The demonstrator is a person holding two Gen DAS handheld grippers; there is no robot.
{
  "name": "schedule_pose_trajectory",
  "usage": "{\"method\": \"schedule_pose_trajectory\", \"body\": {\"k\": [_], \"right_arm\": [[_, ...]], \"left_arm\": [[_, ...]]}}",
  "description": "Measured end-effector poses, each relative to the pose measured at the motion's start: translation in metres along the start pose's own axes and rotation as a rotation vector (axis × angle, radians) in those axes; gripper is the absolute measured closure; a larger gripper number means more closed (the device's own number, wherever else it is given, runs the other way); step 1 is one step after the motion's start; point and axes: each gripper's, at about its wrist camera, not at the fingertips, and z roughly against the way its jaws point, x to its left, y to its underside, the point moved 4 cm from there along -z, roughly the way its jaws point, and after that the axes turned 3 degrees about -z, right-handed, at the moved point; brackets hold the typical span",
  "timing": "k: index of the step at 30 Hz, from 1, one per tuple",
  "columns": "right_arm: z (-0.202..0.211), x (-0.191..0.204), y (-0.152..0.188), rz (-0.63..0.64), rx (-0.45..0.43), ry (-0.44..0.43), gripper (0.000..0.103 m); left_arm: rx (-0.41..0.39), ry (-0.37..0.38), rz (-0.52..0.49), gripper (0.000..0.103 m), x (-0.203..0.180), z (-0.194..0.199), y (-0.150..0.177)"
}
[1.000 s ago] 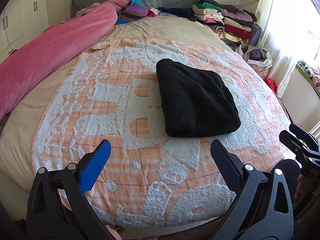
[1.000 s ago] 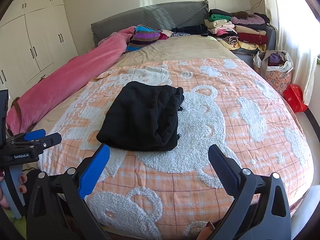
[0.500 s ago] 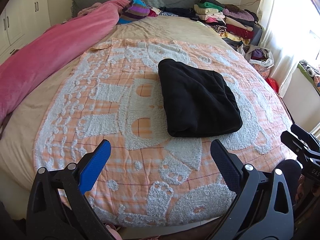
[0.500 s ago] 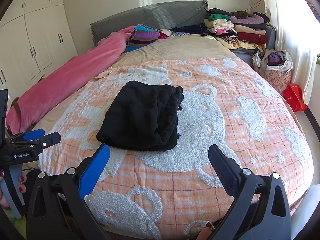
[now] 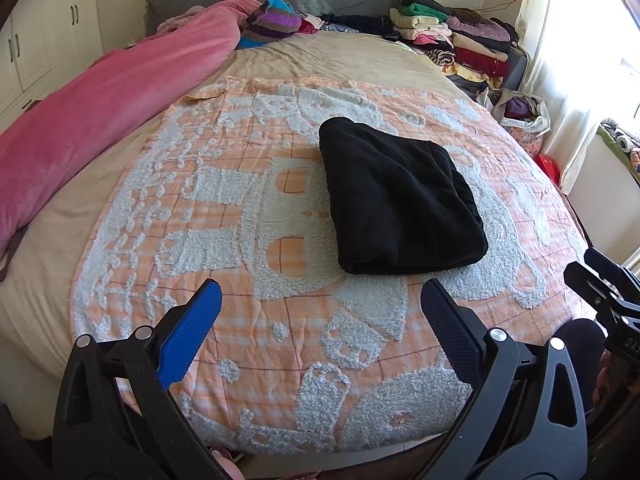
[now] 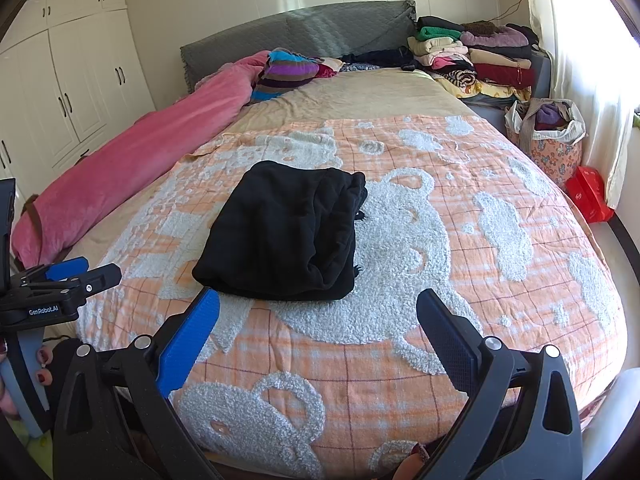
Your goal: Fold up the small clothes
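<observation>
A black garment (image 5: 400, 196), folded into a thick rectangle, lies on the orange and white blanket (image 5: 224, 208) in the middle of the bed. It also shows in the right wrist view (image 6: 284, 232). My left gripper (image 5: 320, 320) is open and empty, held near the foot of the bed, short of the garment. My right gripper (image 6: 318, 328) is open and empty, also just short of the garment's near edge. The left gripper appears at the left edge of the right wrist view (image 6: 68, 280).
A long pink duvet roll (image 5: 100, 120) lies along the bed's left side. Stacks of folded clothes (image 5: 460, 40) sit at the far right by the grey headboard (image 6: 304, 36). A floral bag (image 6: 548, 140) and a red box (image 6: 592, 196) stand on the floor at right.
Both views have shifted only slightly; the left gripper has eased a little back and up. The garment has not moved and both grippers stay open.
</observation>
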Motion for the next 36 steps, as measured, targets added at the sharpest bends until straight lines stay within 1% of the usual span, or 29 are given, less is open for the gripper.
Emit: {"method": "schedule_pose_trajectory", "body": {"k": [29, 34, 36], "right_arm": [[0.003, -0.002, 0.001, -0.007, 0.001, 0.015, 0.005], [0.004, -0.006, 0.003, -0.024, 0.011, 0.032, 0.005], [0.007, -0.017, 0.004, -0.062, 0.009, 0.048, 0.005]], "left_arm": [[0.001, -0.010, 0.000, 0.010, 0.004, 0.002, -0.001], [0.007, -0.006, -0.004, 0.010, 0.005, 0.002, -0.001], [0.022, -0.011, 0.004, 0.010, 0.008, 0.000, -0.002]]}}
